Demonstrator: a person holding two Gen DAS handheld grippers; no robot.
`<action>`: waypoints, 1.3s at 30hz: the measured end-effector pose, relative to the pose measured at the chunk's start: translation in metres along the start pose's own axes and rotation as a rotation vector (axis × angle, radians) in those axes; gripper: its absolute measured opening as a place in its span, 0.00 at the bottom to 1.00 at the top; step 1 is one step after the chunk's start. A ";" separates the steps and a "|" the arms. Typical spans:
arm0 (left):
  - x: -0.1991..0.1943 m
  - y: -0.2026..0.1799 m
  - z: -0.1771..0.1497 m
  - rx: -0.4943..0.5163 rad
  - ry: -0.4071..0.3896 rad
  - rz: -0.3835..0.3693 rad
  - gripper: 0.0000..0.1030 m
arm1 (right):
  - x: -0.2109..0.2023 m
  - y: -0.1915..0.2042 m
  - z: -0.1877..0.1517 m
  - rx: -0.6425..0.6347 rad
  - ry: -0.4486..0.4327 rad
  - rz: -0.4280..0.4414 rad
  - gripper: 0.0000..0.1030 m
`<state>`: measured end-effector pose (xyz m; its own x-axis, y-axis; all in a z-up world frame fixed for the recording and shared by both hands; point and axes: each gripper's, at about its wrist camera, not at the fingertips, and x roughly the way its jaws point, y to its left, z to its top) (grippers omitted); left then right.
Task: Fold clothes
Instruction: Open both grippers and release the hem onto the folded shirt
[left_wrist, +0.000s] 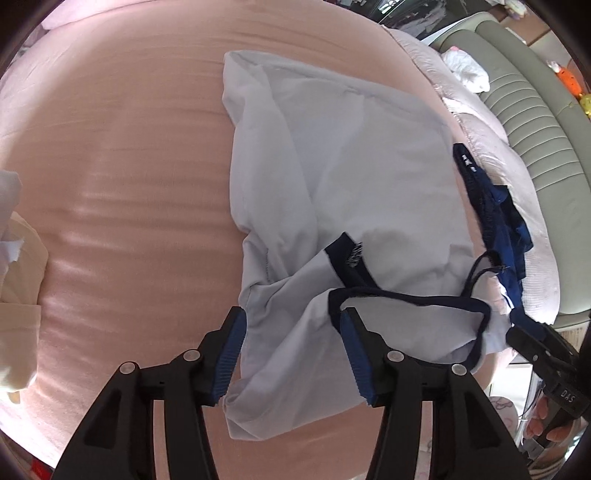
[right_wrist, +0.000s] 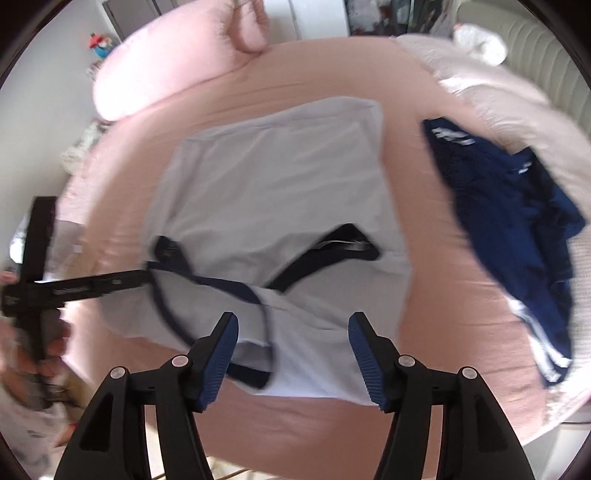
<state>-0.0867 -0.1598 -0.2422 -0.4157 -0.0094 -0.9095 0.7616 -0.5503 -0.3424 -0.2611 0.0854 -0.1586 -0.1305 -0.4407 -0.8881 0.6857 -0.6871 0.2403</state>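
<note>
Both tools hover over the white shirt (left_wrist: 343, 177) on the bed (left_wrist: 129, 155); left tool (left_wrist: 291, 354) and right tool (right_wrist: 293, 356) gape wide, gripping nothing; only the right view shows the pillow (right_wrist: 177, 62) and the whole navy garment (right_wrist: 506, 221).

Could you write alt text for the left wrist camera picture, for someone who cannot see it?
A pale grey shirt with dark navy trim lies partly folded on a pink bedsheet, seen between the open black-and-blue left gripper. A navy garment lies beside the shirt, and the right gripper reaches in at the shirt's corner.
</note>
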 end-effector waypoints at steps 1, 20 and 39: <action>-0.003 0.000 0.000 -0.005 -0.002 -0.005 0.49 | 0.000 0.001 0.002 0.000 0.009 0.022 0.60; -0.011 -0.030 -0.026 0.098 -0.059 0.138 0.49 | -0.003 0.018 -0.045 -0.023 -0.037 -0.180 0.60; -0.002 -0.053 -0.016 0.191 -0.022 0.166 0.49 | 0.033 0.035 -0.030 -0.057 -0.069 -0.325 0.05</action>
<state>-0.1180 -0.1171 -0.2261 -0.3054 -0.1297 -0.9434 0.7132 -0.6875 -0.1364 -0.2206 0.0640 -0.1914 -0.3962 -0.2431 -0.8854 0.6388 -0.7657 -0.0756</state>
